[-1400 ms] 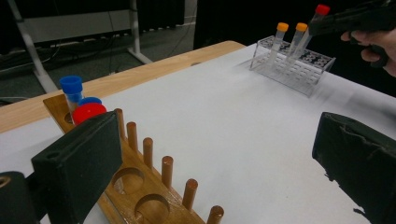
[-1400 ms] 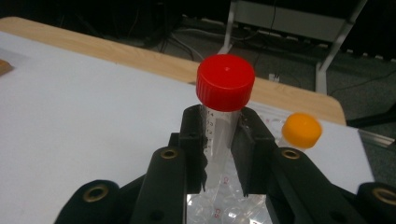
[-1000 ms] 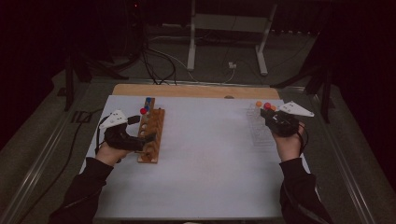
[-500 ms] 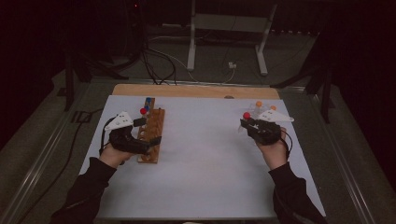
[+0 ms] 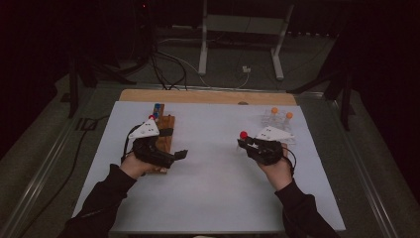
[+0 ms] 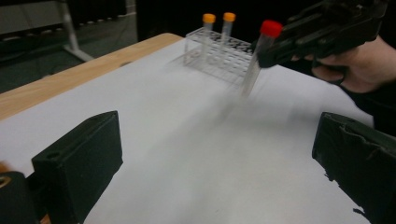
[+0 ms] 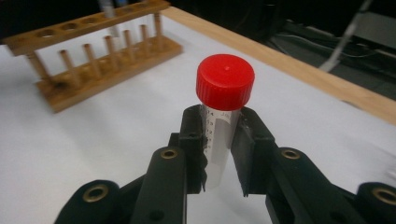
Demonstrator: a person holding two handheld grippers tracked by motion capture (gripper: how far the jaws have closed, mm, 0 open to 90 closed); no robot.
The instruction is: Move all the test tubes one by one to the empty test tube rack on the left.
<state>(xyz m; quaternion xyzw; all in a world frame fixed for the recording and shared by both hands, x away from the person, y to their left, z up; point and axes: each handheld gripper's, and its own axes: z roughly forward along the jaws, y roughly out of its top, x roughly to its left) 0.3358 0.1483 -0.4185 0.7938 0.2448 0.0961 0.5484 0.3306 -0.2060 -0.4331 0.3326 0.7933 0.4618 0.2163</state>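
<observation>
high view: right tool (image 5: 243, 142) clamps red-capped tube (image 5: 243, 135) over white surface (image 5: 213, 193), clear rack (image 5: 278, 120) behind; left tool (image 5: 179, 154) beside wooden rack (image 5: 165, 130) | left gripper view: own jaws wide, empty; tube (image 6: 259, 53) tilted near clear rack (image 6: 219, 53) | right gripper view: jaws pinch tube (image 7: 223, 116) upright, wooden rack (image 7: 100, 60) well beyond

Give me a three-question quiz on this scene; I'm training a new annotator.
1. True or false: the right gripper is shut on the red-capped tube.
2. How many orange-capped tubes stand in the clear rack?
3. The left gripper lies nearest: A wooden rack, B clear rack, C table edge?

Key: 1 true; 2 two; 3 A.
</observation>
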